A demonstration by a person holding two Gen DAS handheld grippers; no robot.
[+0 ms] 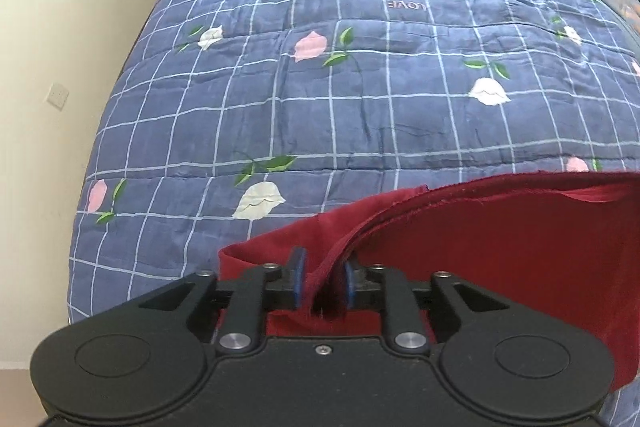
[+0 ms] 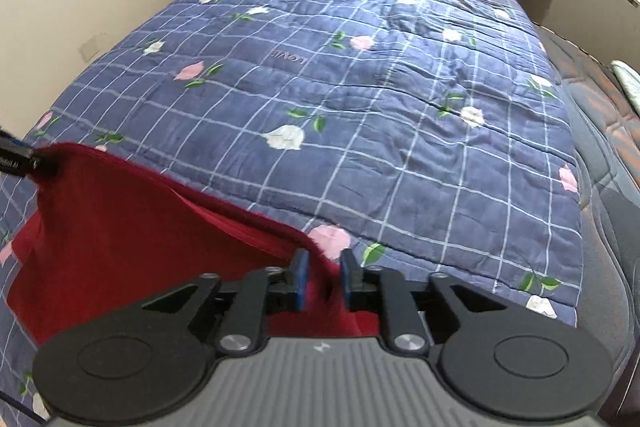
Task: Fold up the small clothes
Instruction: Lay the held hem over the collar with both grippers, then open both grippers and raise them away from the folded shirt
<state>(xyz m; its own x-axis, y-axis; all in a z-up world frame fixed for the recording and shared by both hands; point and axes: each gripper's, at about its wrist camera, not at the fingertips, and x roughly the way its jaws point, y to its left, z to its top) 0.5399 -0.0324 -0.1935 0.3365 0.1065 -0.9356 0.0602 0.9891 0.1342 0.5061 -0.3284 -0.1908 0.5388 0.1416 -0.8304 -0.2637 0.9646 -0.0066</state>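
Cloth is up off the bed: you have the red garment [image 1: 500, 247] caught at two corners, one in each tool, and it hangs between them above the blue checked quilt [image 1: 320, 87]. Your left gripper [image 1: 323, 281] has its blue pads [image 1: 298, 277] drawn in on a bunched fold of the red fabric, which rises between them and sweeps off to the right in several layered edges. From the right wrist view the same garment [image 2: 120, 227] runs leftward from your right gripper [image 2: 323, 279], whose pads [image 2: 301, 277] sit either side of a narrow ridge of the red cloth, pinching it. Far at the left edge of that view, the tip of your left gripper [image 2: 24, 161] shows, with the cloth's other corner pulled up to it; you cannot see its pads from there. The top edge of the garment sags in a curve between the two holds, and the lower part drapes down toward you, over the near end of the quilt [image 2: 360, 87]. The quilt lies spread across the bed, printed with pink and white tulips and the word LOVE [image 1: 406, 5] upside down from your side. A pale wall [image 1: 60, 27] runs along the left of the bed, with a socket plate [image 1: 58, 95] on it.
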